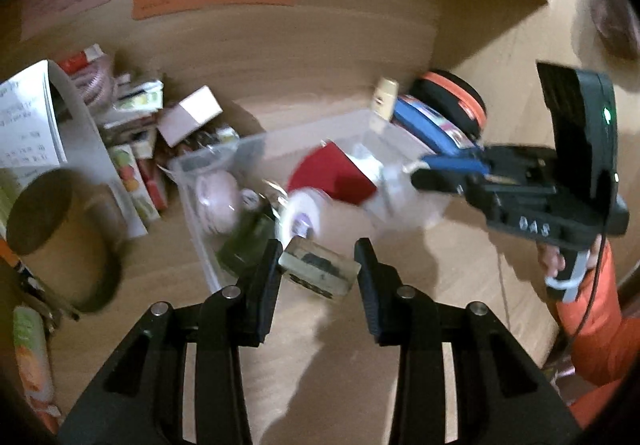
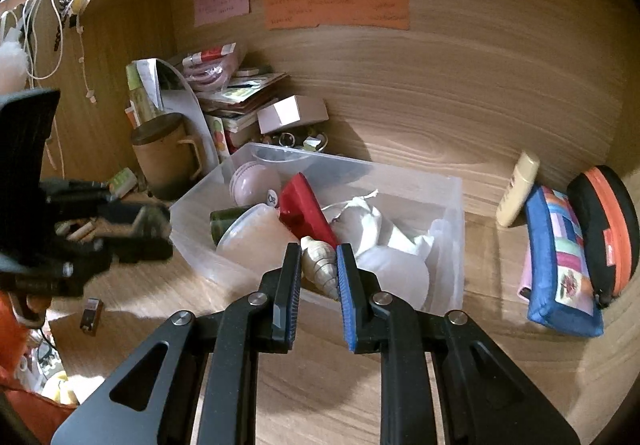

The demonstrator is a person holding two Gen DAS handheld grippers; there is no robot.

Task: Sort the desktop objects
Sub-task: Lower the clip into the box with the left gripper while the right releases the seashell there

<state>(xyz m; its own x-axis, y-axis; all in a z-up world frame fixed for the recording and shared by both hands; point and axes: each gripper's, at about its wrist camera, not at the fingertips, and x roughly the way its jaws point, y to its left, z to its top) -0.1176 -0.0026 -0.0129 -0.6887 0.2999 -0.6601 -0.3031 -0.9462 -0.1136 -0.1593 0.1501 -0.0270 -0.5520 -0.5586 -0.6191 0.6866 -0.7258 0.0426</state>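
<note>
My left gripper is shut on a small pale block with a dark inside, held just in front of the clear plastic bin. In the right wrist view the left gripper shows blurred at the bin's left side. My right gripper is shut on a pale golden spiral shell over the near edge of the bin. It also appears at the right of the left wrist view, as the right gripper above the bin. Inside the bin lie a red box, a pink round case, a white cloth bag and a dark green bottle.
A brown lidded mug and a pile of booklets and small boxes crowd the back left corner. A cream tube, a blue patchwork pouch and a black-and-orange case stand at the right. A small dark object lies on the desk.
</note>
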